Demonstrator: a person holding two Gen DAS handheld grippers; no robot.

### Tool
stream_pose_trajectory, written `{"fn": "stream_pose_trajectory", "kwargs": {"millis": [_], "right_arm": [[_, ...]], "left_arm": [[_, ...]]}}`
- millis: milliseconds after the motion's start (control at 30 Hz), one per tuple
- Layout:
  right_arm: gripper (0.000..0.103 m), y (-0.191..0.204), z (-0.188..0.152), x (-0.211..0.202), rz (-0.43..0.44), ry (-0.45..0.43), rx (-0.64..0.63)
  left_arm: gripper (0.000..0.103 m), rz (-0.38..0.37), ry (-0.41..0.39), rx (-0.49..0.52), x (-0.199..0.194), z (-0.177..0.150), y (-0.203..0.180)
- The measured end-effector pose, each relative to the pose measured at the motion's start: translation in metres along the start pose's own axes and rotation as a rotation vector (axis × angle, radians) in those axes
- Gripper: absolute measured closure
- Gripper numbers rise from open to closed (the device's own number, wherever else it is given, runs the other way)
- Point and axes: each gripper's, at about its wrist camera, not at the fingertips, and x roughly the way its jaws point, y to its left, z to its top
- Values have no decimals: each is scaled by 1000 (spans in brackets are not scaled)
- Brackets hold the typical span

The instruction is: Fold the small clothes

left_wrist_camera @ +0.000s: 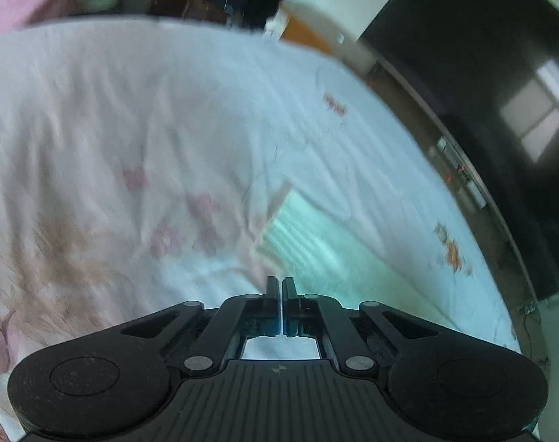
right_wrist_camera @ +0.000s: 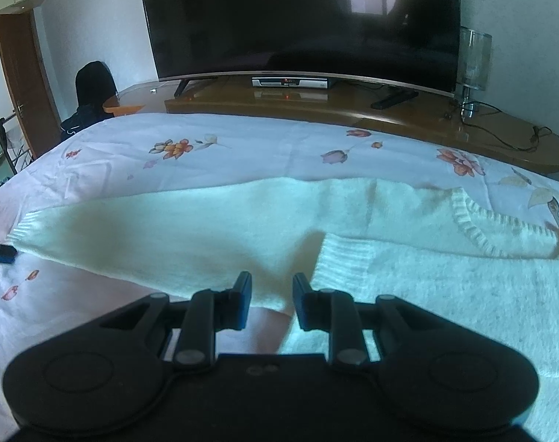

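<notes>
A pale cream knitted sweater lies spread on the floral bed sheet, with a sleeve folded across its body at the right. My right gripper is open, just above the sweater's near edge, holding nothing. In the left wrist view, which is blurred, a ribbed edge of the sweater shows just ahead of my left gripper. Its jaws are closed together with nothing visibly between them.
A large dark TV stands on a wooden cabinet past the bed's far edge, with a set-top box and a glass lamp. A dark chair stands at the left. A pink pillow lies far off.
</notes>
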Motion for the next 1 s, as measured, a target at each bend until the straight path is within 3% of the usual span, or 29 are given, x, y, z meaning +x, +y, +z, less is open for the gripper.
{"fn": "stream_pose_trajectory", "kwargs": {"millis": [67,167,233,267,300,367,433,467,567,733,933,1000], "right_arm": [[78,1,0,0,3,-1,-6],[78,1,0,0,7,0,-12],[78,0,0,1,8,1,-11],[78,0,0,1,9,1,-12],[78,0,0,1,9,1,-13],[78,0,-1,2,10,2,-12],[78,0,-1,1,12,2,-11],[78,-1,-1,1,12,3,-11],[78,-2,-1,1,12,2,-9],[78,-1,-1,2,15,-1,-12],[79,-2,-2,4,-2,5,-23],[79,-3,-1,3,-5,2,-24]], "left_arm": [[103,18,-26,25,-3,-2,-3],[102,-21,-52,-12,-6,1,0],[100,-38,33,-13,5,5,-1],[89,-18,97,-28,13,7,-1],[87,-16,136,-47,19,7,0],[58,-72,105,-78,18,8,4],[40,-133,100,-91,17,9,4],[39,-126,91,-76,15,9,1],[39,-100,79,-4,16,7,-5],[43,-147,43,-98,21,8,6],[94,-186,35,-165,33,5,13],[98,-186,26,-170,35,2,14]]}}
